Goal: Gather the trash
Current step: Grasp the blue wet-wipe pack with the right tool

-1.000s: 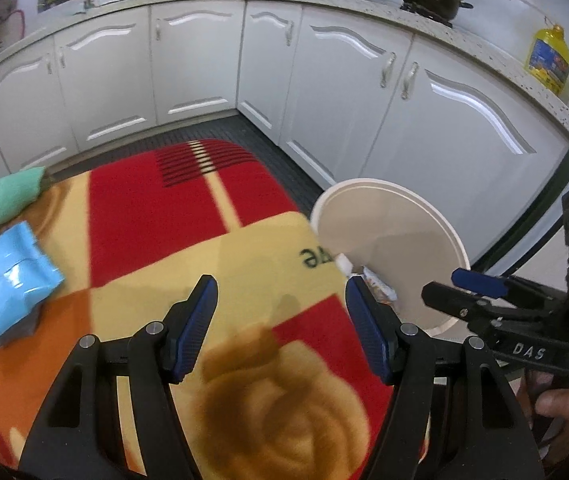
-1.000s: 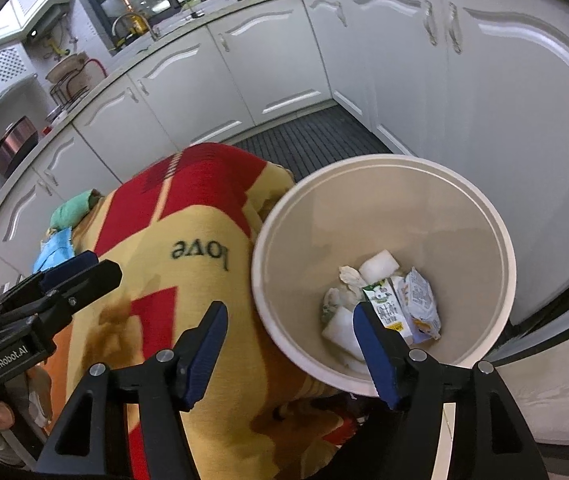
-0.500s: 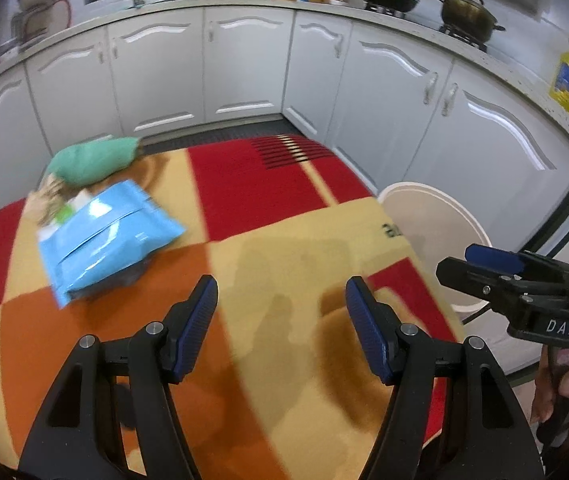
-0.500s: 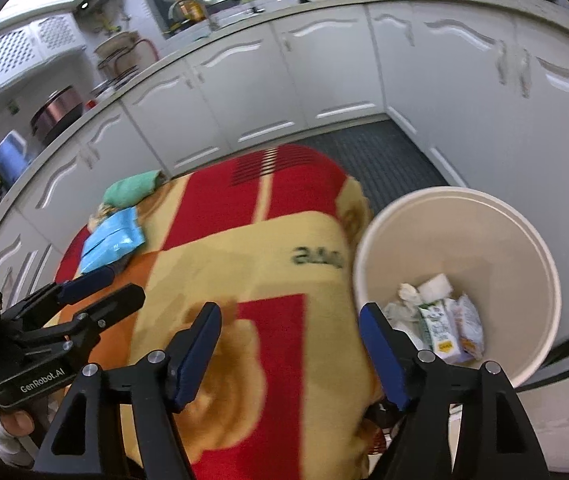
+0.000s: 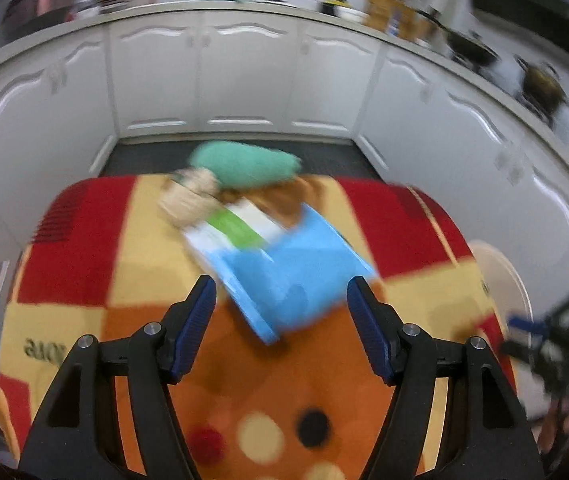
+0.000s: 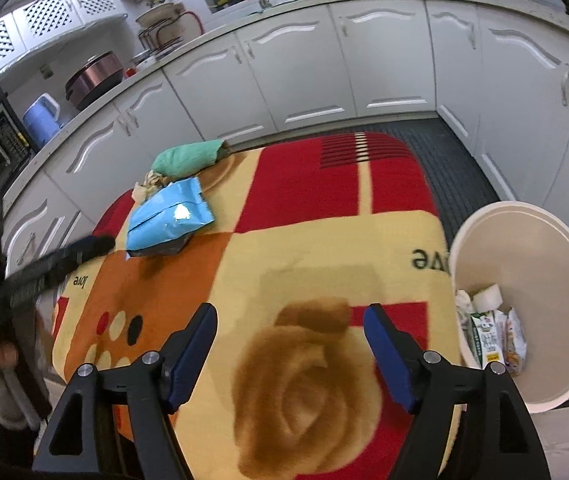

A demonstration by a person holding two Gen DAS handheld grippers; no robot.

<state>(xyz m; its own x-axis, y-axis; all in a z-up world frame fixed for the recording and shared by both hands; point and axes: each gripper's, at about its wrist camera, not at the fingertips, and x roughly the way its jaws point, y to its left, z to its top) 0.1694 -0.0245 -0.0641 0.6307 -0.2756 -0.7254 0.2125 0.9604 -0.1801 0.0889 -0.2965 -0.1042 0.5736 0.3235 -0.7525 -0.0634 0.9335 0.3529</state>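
A blue plastic packet (image 5: 296,272) (image 6: 170,212) lies on the blanket-covered table (image 5: 284,380), with a green and white wrapper (image 5: 236,230) under it, a crumpled beige paper (image 5: 190,198) and a green cloth (image 5: 244,164) (image 6: 188,156) behind. My left gripper (image 5: 282,320) is open and empty, just short of the blue packet. My right gripper (image 6: 290,344) is open and empty over the table's near part. The white bin (image 6: 524,312) beside the table's right edge holds several pieces of trash (image 6: 492,332).
White kitchen cabinets (image 6: 304,80) ring the table, with dark floor (image 6: 424,132) between. The left gripper shows blurred at the left of the right wrist view (image 6: 44,268). The bin's rim shows at the right in the left wrist view (image 5: 504,280).
My left gripper has swung left from the bin towards the blue packet, which now lies between its fingers' line. My right gripper has pulled back from over the bin to over the table.
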